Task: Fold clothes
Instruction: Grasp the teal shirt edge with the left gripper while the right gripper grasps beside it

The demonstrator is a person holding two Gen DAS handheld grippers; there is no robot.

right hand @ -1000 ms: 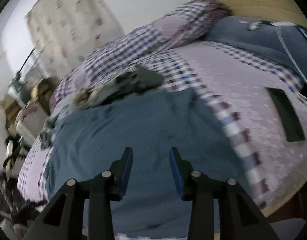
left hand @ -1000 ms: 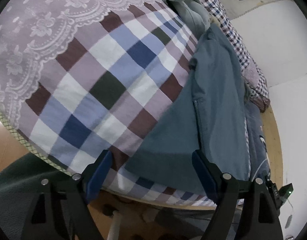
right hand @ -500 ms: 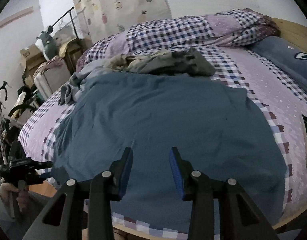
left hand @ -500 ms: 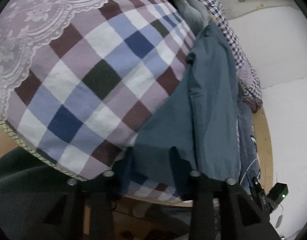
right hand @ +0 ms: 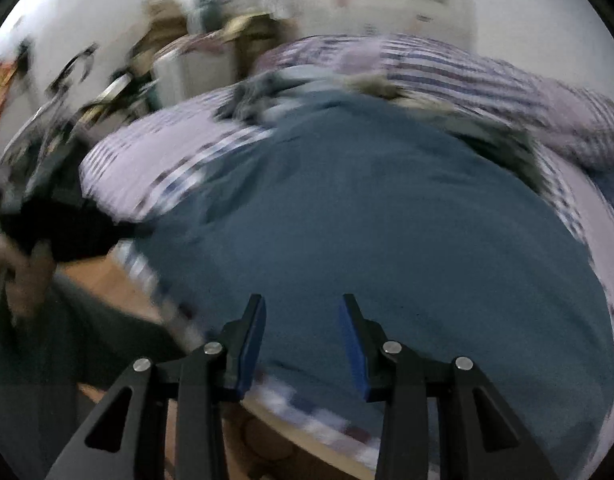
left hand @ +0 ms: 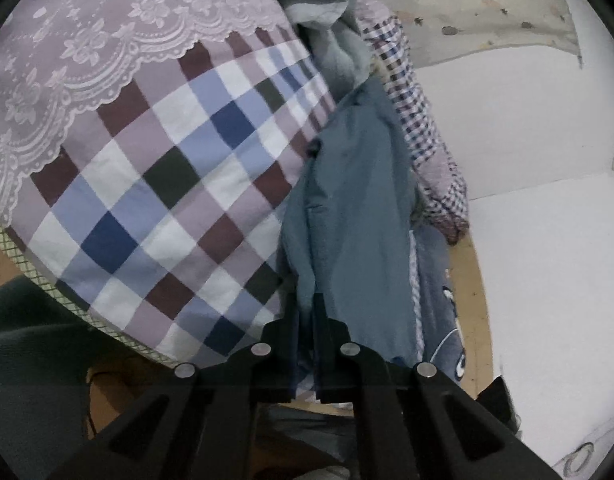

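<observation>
A blue-grey garment (left hand: 355,208) lies spread over the checked bedspread (left hand: 167,184). My left gripper (left hand: 305,308) is shut on its near corner at the bed's edge, and the cloth bunches into a ridge between the pads. In the blurred right wrist view the same garment (right hand: 387,208) covers the middle of the bed. My right gripper (right hand: 303,320) hovers over its near hem, open, with nothing between the fingers. At the far left of that view a hand (right hand: 23,272) holds the other gripper's dark body (right hand: 59,232).
A heap of unfolded clothes (left hand: 331,32) lies at the far end of the garment, seen too as a heap (right hand: 307,80). A checked quilt (right hand: 467,72) and a blue pillow (left hand: 443,312) lie by the wooden bed frame (left hand: 477,280). Clutter (right hand: 107,80) stands by the wall.
The left jaws have closed from wide open onto the garment's corner, gathering the cloth. The right gripper has swept sideways along the bed's near edge and rolled, staying open.
</observation>
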